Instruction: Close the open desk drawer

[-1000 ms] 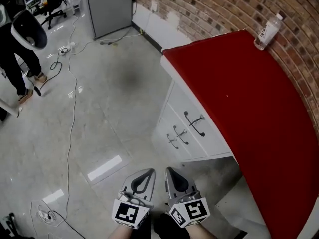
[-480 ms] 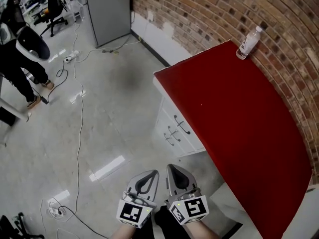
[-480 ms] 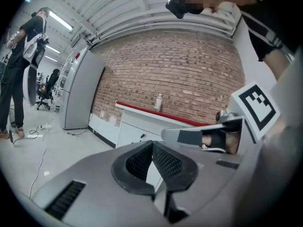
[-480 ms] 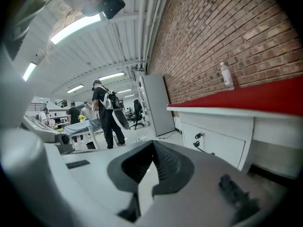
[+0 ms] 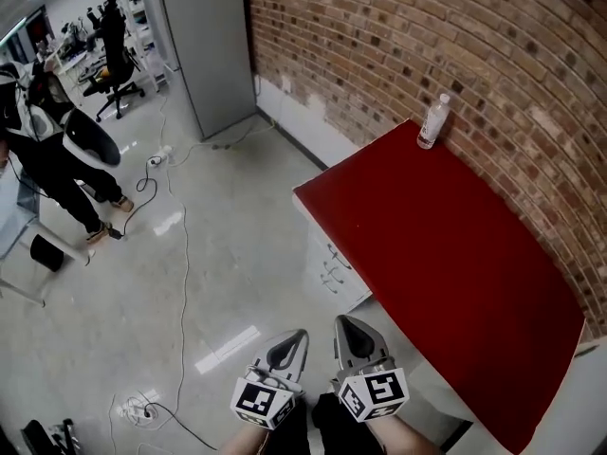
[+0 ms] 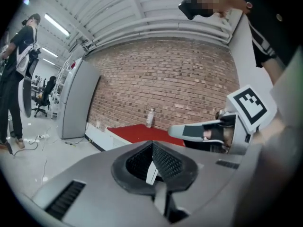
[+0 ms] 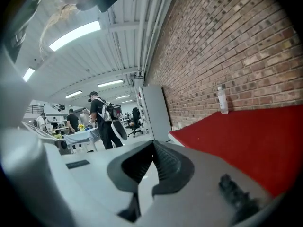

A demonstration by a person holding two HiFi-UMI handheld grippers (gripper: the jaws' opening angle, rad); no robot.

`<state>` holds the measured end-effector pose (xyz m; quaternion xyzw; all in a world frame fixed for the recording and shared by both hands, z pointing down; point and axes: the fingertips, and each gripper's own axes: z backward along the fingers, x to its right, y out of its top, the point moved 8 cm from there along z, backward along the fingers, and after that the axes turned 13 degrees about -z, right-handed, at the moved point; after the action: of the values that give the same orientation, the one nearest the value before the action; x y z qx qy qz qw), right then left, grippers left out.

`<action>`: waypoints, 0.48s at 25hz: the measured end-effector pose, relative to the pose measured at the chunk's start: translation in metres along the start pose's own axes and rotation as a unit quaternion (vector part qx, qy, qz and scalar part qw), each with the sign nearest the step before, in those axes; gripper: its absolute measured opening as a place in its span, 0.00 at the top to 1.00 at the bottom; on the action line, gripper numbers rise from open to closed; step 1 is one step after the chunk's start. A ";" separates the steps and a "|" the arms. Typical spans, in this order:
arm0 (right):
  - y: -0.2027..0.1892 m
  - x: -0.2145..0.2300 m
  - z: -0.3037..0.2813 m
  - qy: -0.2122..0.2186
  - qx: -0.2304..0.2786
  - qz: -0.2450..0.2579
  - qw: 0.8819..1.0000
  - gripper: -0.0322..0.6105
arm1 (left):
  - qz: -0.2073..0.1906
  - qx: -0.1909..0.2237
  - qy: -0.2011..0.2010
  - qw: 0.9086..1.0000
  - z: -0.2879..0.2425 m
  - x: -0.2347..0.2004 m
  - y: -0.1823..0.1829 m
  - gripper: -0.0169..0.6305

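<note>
- The left gripper (image 5: 300, 336) and the right gripper (image 5: 343, 322) were both pressed together and held nothing.
- The desk drawers (image 5: 334, 269) sat under the red desk top (image 5: 446, 254), straight ahead and well apart from both.
- The right gripper looked a little nearer.

Red desk top (image 5: 446, 254) runs along the brick wall (image 5: 398, 36), right of frame. Clear bottle (image 5: 433, 121) stands upright at its far corner, against the bricks. White drawers (image 5: 334, 268) with dark handles sit under the desk's left edge; too small to tell if one juts out. Left gripper (image 5: 297, 336) and right gripper (image 5: 344, 322) are side by side at bottom centre, clear of the desk. Cables (image 5: 180, 254) trail over the glossy floor (image 5: 237, 216). Person (image 5: 57, 159) stands far left.
</note>
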<state>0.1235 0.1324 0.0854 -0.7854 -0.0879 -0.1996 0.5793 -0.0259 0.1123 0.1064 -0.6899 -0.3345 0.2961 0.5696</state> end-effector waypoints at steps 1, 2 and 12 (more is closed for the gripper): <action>0.010 -0.006 0.007 0.002 0.002 0.005 1.000 0.94 | -0.007 0.000 -0.004 1.000 0.006 0.001 0.011 0.96; 0.017 -0.013 0.015 0.006 0.004 0.008 1.000 0.94 | -0.014 0.000 -0.007 1.000 0.012 0.003 0.022 0.96; 0.039 -0.046 0.076 0.019 0.017 0.017 1.000 0.94 | -0.050 0.016 -0.018 0.998 0.047 0.028 0.078 0.96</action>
<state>0.1122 0.1961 0.0134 -0.7729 -0.0666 -0.2031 0.5975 -0.0371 0.1524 0.0210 -0.6577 -0.3734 0.2851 0.5888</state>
